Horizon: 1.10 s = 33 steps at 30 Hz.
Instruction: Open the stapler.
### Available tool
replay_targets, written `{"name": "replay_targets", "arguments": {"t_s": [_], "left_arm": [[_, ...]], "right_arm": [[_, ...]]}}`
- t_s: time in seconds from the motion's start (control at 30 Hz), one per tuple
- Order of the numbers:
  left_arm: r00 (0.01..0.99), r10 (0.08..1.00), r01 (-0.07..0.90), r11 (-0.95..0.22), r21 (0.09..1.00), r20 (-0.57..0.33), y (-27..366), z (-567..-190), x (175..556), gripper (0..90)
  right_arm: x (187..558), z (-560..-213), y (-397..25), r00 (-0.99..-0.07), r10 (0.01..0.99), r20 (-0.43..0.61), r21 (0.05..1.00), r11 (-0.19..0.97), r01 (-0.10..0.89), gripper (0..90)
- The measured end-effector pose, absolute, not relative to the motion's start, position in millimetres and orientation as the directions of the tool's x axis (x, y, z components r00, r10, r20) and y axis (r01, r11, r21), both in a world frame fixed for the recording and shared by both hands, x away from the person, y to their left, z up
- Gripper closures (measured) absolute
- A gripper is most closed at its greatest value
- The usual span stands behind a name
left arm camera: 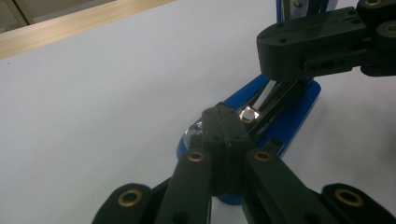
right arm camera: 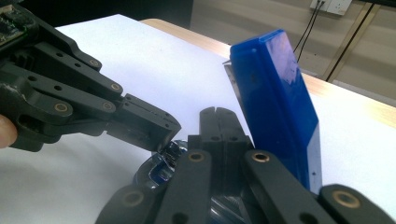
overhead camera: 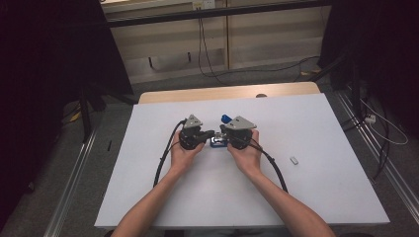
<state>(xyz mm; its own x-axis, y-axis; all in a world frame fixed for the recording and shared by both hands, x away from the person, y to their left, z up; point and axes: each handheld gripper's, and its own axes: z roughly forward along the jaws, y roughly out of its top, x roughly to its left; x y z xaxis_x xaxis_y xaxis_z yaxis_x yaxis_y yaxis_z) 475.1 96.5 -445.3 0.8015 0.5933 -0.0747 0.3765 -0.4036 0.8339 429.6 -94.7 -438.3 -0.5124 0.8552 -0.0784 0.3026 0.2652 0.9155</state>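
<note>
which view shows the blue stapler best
The right gripper view: the blue stapler is large there, its top arm raised steeply beside the right tongs. The left gripper view shows its base with the left tongs shut over it. The high view shows a small blue patch between the hands.

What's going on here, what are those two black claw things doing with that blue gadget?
A person at a white table holds a gripper in each hand. Both meet at a small blue device, which looks like a stapler with its top swung up. The left gripper has its jaws shut at the shiny metal front end; the right gripper has its jaws shut at the base beside the raised blue arm. A small white piece lies apart on the table.
</note>
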Motion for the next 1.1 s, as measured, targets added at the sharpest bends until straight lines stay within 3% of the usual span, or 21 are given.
{"name": "replay_targets", "arguments": {"t_s": [1.1], "left_arm": [[0.806,0.589,0.355,-0.407,0.842,-0.055,98.0,-446.5,474.4,90.0]], "right_arm": [[428.5,-439.0,-94.0,-0.496,0.866,-0.071,0.921,0.248,0.301,90.0]]}}
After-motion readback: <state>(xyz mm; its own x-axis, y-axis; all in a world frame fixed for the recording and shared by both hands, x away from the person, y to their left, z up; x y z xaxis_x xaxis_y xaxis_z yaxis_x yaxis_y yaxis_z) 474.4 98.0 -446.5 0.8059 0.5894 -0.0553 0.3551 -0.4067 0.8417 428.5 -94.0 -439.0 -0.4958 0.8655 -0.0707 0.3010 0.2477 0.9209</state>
